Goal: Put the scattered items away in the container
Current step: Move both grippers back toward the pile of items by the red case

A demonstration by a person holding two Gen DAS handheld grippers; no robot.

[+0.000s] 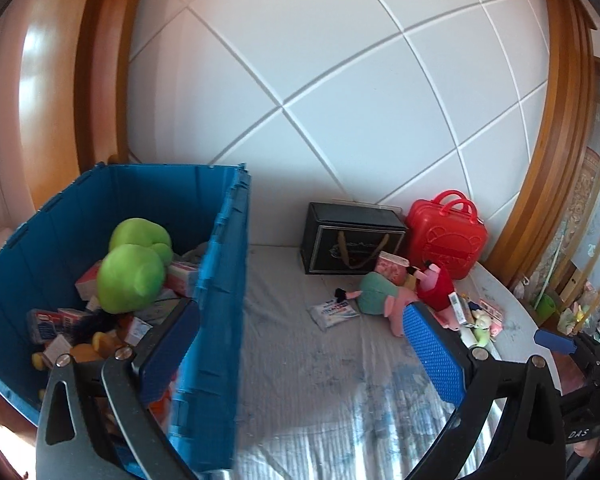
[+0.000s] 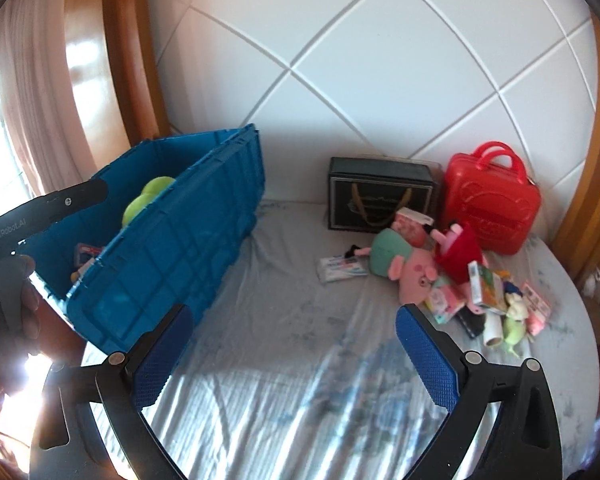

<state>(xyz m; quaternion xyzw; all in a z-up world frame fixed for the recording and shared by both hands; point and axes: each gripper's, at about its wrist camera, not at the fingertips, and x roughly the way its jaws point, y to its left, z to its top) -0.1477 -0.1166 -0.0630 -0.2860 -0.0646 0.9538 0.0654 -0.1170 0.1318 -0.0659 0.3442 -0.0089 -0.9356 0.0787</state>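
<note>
Blue crate (image 1: pixel 220 280) is holding approx half the toys; we're keeping both tools, left (image 1: pixel 300 344) & right (image 2: pixel 294 344), spread apart & empty; plush pile (image 2: pixel 420 264) is waiting on the bed (image 2: pixel 300 320).

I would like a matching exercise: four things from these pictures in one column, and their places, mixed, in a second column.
Things:
1. green plush toy
2. red plastic toy suitcase
3. white tissue packet
4. black gift box with gold rope handle

Places:
A. flat on the sheet, left of the pig plush
B. inside the blue plastic crate
C. far right, against the headboard
D. against the headboard, between crate and suitcase

Pairs: 1-B, 2-C, 3-A, 4-D
</note>
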